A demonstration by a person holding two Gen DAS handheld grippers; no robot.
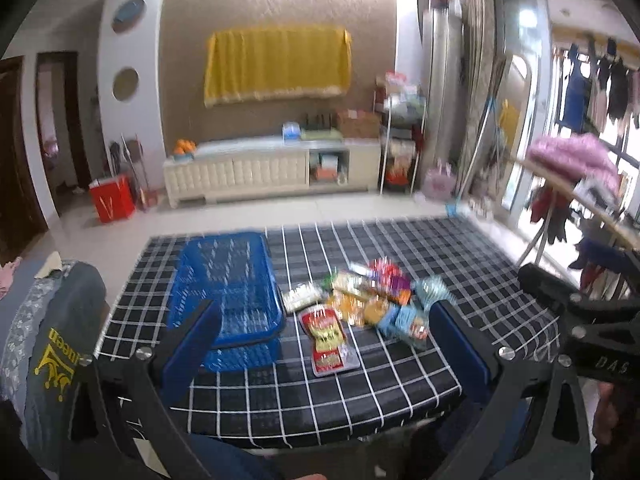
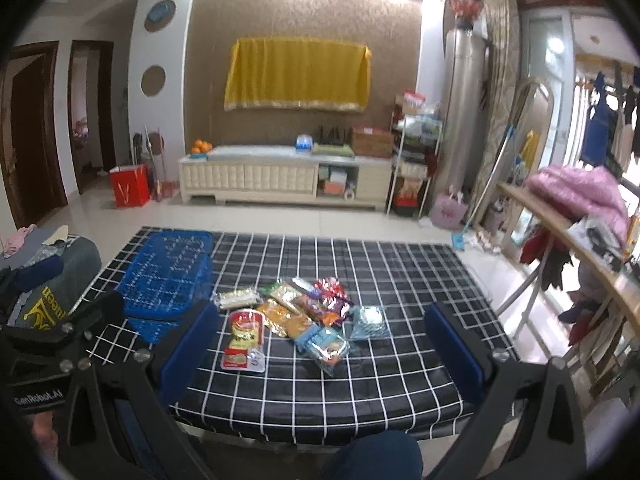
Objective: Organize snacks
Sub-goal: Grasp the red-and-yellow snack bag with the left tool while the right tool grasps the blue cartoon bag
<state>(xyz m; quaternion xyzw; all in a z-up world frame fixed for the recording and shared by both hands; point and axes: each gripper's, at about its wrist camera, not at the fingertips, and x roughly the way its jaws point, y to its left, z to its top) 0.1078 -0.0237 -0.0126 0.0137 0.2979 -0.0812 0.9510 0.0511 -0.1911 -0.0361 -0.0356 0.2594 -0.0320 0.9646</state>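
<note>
The snack packets [image 1: 360, 304] beside the blue basket [image 1: 228, 280] are smeared by motion blur in the left wrist view, so their printing cannot be read. The basket's near wall is partly hidden behind a tool finger [image 1: 192, 336].

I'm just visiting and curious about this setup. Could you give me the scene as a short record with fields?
Surface: table with a black checked cloth
Container: blue basket, left on the table, no snacks seen in it
Snacks: pile of packets at the middle, right of the basket
Nearest packet: red and yellow one
Left gripper: open, holding nothing
Right gripper: open, holding nothing
Progress: nothing sorted yet
</note>
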